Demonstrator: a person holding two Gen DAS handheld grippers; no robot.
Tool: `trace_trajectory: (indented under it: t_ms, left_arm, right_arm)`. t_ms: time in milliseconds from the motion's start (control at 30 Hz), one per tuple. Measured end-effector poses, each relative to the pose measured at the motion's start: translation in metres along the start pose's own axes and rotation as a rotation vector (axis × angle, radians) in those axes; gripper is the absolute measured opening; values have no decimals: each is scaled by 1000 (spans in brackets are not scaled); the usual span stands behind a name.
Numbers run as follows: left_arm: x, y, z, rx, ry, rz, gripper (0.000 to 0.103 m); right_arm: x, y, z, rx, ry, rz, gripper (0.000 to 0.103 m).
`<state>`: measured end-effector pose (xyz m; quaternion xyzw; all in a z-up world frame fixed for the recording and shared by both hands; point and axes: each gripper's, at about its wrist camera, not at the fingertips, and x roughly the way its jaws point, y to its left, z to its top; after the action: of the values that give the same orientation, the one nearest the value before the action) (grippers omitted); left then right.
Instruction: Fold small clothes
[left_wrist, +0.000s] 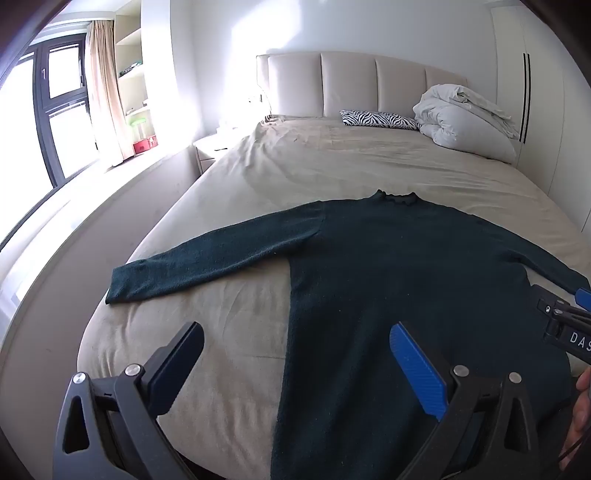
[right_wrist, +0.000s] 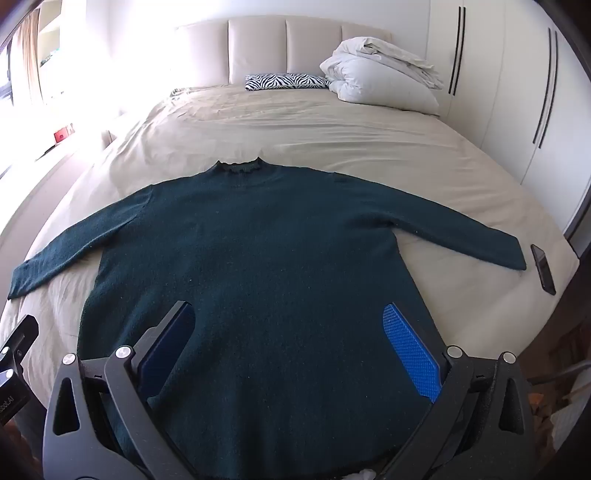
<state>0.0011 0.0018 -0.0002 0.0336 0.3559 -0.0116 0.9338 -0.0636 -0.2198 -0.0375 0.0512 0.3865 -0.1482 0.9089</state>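
The left claw (left_wrist: 295, 363) and the right claw (right_wrist: 288, 343) both stand spread wide at the bottom of their frames, holding nothing, poised above the lower body of the dark green sweater (right_wrist: 258, 251). It lies flat on the bed (right_wrist: 295, 125), filling the middle of each frame, collar up-frame and both sleeves stretched sideways. Folding looks not yet begun; the next move probably calls for pinching a sleeve or side edge and carrying it across the body.
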Motion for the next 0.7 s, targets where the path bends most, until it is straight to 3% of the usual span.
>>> trace_trajectory:
  t_ms: [700]
  left_arm:
    - [2,0,-4,7,-1,4,103]
  right_arm:
    - [-2,-1,-2,-12,-12,-15,103]
